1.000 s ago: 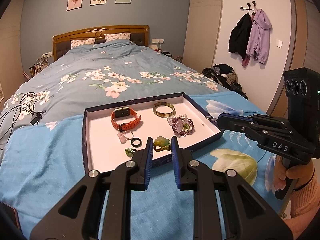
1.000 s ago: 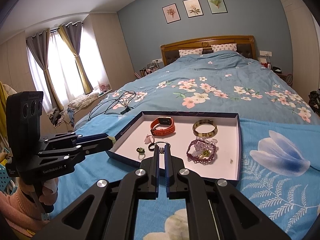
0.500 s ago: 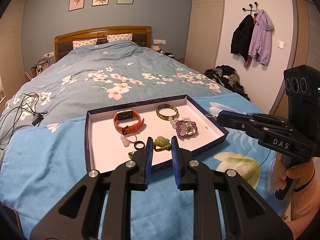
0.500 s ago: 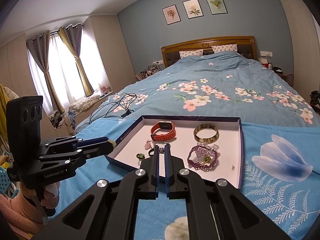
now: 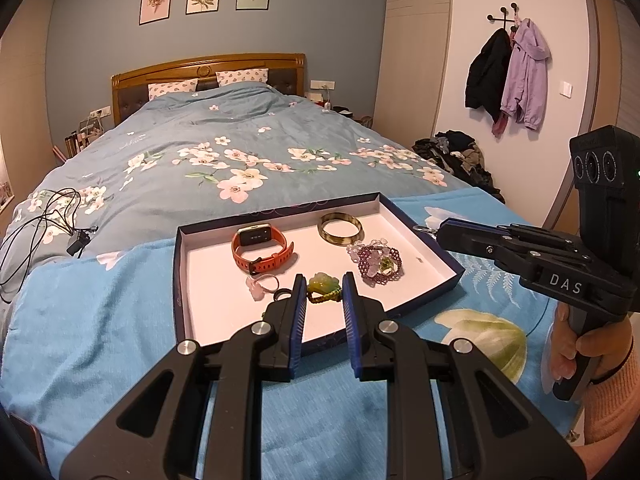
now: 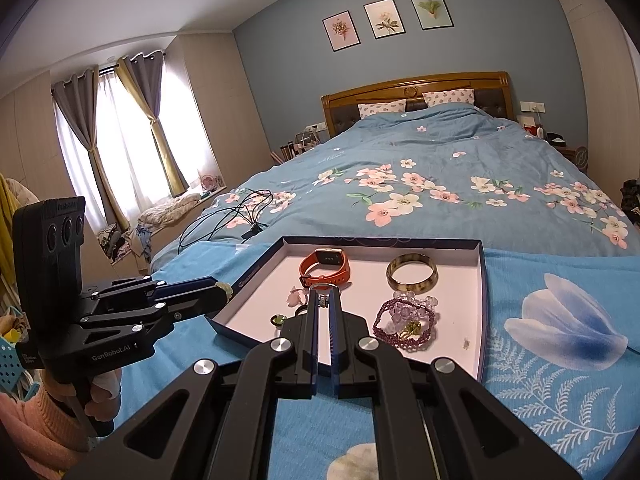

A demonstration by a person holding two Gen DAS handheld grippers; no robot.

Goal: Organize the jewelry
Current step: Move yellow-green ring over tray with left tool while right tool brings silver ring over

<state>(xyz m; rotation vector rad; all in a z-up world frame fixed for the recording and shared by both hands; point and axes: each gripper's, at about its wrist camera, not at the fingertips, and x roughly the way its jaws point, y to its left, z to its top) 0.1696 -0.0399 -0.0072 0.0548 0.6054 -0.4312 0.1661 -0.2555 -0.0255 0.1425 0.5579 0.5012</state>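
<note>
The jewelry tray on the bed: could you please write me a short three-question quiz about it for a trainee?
1. True or false: the orange watch lies inside the tray.
2. What is the left gripper shut on? A. a pearl necklace; B. the green pendant; C. the orange watch.
3. Short answer: which item lies just beyond the purple bracelet, toward the headboard?

Key: 1 true; 2 B; 3 the bangle.
</note>
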